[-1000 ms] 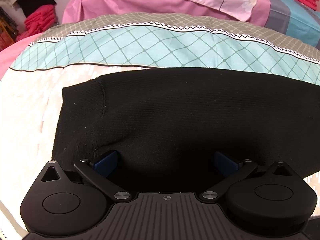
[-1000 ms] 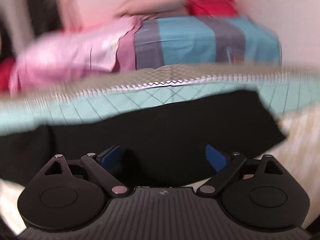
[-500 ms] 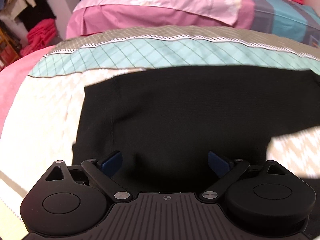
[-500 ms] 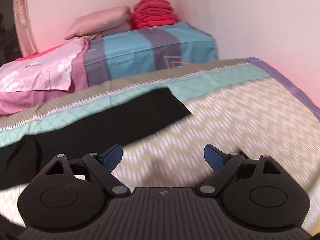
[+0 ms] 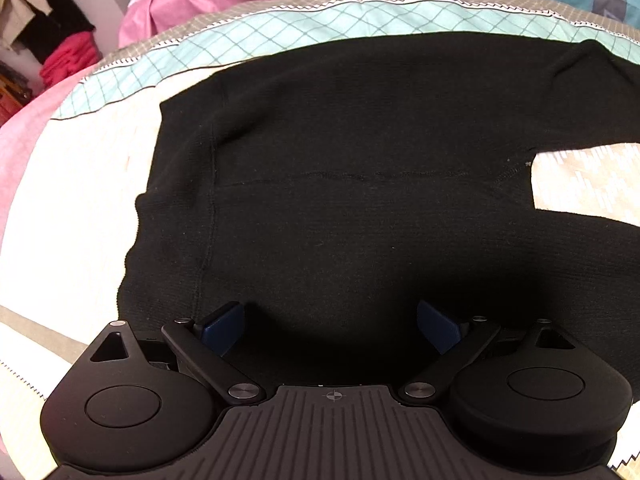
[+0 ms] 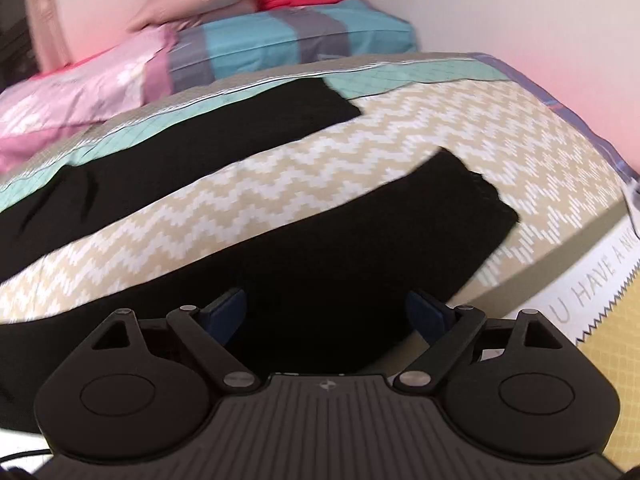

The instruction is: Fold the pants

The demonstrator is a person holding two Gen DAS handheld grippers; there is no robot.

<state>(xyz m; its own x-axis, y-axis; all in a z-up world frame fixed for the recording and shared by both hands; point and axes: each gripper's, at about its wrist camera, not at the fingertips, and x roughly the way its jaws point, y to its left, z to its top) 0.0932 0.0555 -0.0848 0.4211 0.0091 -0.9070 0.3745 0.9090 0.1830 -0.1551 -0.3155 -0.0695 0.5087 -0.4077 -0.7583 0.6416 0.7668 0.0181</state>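
Note:
Black knit pants lie flat on the bed. The left wrist view shows the waist end, waistband at the left, with the crotch split at the right. My left gripper is open just above the near waist part. In the right wrist view the two legs spread apart: the far leg runs along the teal band, the near leg ends at a cuff on the right. My right gripper is open over the near leg.
The bed cover has a beige zigzag pattern, a teal band and a printed border at the near right. Pink and blue-striped folded quilts with red clothes on top lie at the head of the bed. A wall is at the right.
Both grippers have pulled back toward the near edge of the bed. The right view swung from the far leg to the near leg. Both grippers stay open.

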